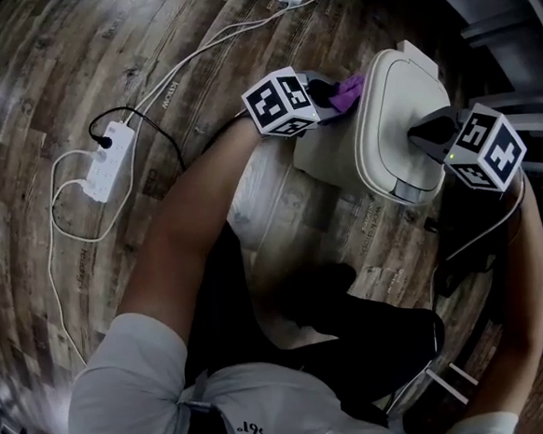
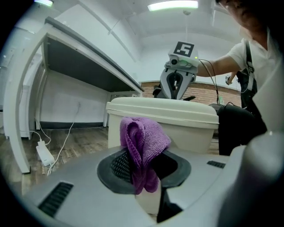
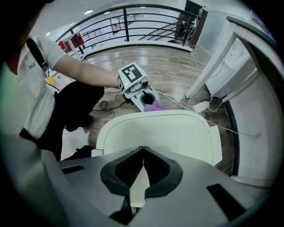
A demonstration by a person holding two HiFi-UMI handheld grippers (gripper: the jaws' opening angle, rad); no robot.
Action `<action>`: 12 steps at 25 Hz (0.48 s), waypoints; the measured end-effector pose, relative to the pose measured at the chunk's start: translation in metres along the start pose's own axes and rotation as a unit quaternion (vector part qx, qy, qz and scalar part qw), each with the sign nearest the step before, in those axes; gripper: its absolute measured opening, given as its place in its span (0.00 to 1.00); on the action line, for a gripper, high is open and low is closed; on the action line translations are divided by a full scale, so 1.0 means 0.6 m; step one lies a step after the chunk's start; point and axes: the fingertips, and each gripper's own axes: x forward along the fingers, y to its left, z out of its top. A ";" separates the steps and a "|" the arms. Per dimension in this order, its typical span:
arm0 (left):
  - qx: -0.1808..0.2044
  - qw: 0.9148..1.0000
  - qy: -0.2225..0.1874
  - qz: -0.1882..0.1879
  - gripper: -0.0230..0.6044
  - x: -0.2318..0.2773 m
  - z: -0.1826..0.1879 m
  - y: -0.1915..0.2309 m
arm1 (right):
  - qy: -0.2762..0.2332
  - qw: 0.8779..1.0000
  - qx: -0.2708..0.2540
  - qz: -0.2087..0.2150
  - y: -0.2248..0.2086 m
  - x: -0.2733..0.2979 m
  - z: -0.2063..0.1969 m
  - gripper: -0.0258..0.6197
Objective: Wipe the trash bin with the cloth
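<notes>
We pinch the cloth (image 2: 144,139) in our left gripper (image 2: 143,170) beside the bin (image 2: 188,133). The loose fold may slip out while rubbing. Our right gripper (image 3: 142,157), jaws pressed together, hangs over the lid (image 3: 155,131).

Right gripper (image 3: 143,150): jaws pressed together, nothing between them, aimed down at the cream lid of the trash bin (image 3: 155,128). At the bin's far edge is the left gripper (image 3: 146,96) (marker cube on top). A purple cloth (image 3: 156,106) is bunched at its jaws, just beside the lid rim. Forearm (image 3: 88,73) behind it. Wood floor (image 3: 168,66). White power strip (image 3: 202,106) right of the bin. Black railing (image 3: 133,20) beyond.
</notes>
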 end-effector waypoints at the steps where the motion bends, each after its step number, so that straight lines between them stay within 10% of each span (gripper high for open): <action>1: -0.002 1.000 0.000 0.000 0.19 -0.001 -0.001 -0.006 | 0.001 1.000 0.000 -0.001 0.001 -0.001 0.001 0.05; 12: 0.025 0.999 0.024 -0.027 0.19 -0.012 -0.013 -0.059 | 0.013 1.000 0.017 0.001 0.005 0.004 0.012 0.05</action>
